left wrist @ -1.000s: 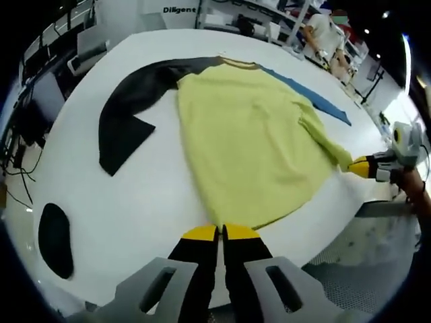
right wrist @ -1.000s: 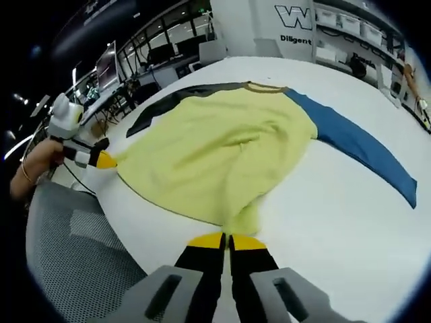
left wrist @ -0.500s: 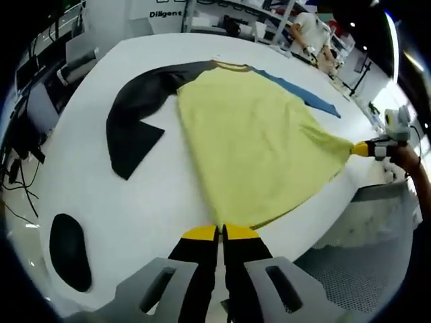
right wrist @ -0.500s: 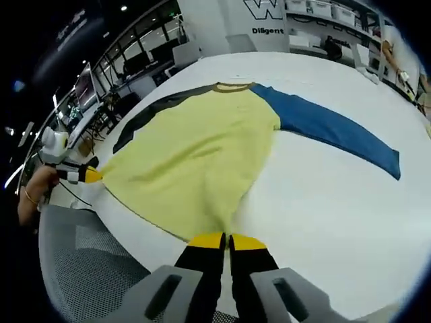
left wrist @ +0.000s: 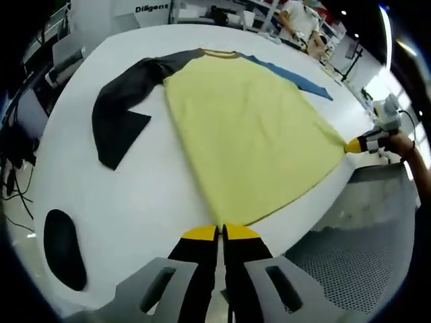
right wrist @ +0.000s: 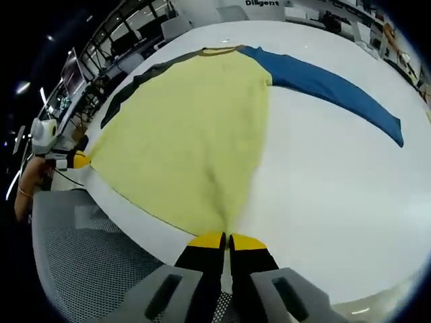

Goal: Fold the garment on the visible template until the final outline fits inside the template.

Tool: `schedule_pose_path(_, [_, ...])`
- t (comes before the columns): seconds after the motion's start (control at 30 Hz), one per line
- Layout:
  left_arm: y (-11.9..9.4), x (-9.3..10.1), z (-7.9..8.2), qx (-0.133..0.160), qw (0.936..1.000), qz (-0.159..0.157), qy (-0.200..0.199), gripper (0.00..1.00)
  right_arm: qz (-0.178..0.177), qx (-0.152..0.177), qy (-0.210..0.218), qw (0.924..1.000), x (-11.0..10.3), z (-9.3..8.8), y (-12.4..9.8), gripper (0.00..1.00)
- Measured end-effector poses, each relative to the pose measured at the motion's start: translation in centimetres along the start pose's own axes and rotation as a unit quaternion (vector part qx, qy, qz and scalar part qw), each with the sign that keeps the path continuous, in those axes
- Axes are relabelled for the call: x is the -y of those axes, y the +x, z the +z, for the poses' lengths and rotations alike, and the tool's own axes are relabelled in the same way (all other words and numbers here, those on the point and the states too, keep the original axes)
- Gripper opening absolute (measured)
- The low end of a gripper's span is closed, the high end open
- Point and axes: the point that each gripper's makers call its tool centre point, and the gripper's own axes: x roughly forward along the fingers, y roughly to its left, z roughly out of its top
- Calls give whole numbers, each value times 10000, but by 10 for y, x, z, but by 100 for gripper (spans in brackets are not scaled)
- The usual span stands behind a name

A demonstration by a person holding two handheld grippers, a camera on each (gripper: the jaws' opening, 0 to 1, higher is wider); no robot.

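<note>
A yellow shirt (left wrist: 249,131) with one dark grey sleeve (left wrist: 121,108) and one blue sleeve (left wrist: 289,73) lies flat on a white table (left wrist: 135,202). My left gripper (left wrist: 221,232) is shut on one hem corner at the table's near edge. My right gripper (right wrist: 226,239) is shut on the other hem corner, and it appears as a small yellow tip (left wrist: 353,145) at the right of the left gripper view. The hem is stretched taut between them. In the right gripper view the shirt (right wrist: 188,134) spreads away, the blue sleeve (right wrist: 330,87) to the right, and the left gripper (right wrist: 75,160) sits at the left.
A black oval patch (left wrist: 64,249) lies on the table near its front left. A grey mesh surface (right wrist: 87,269) lies below the table edge. Desks, shelves and a person (left wrist: 296,17) stand beyond the far side. A hand (left wrist: 404,145) holds the right gripper.
Both grippers have pulled the hem outward and back; the wrinkled yellow body has flattened and stretched smooth, and the hem now reaches the table's near edge.
</note>
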Motion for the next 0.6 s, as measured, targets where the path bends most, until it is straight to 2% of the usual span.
schedule_pose_path(0.23, [3,-4,-4,-51,10000,-4,-21,3,-44,-88,19,9999,3,-3,0,0])
schedule_pose_path(0.6, [7,2,-14,-141,9999,-6,33,3,-256,-149,-355,9989,10,-7,3,0])
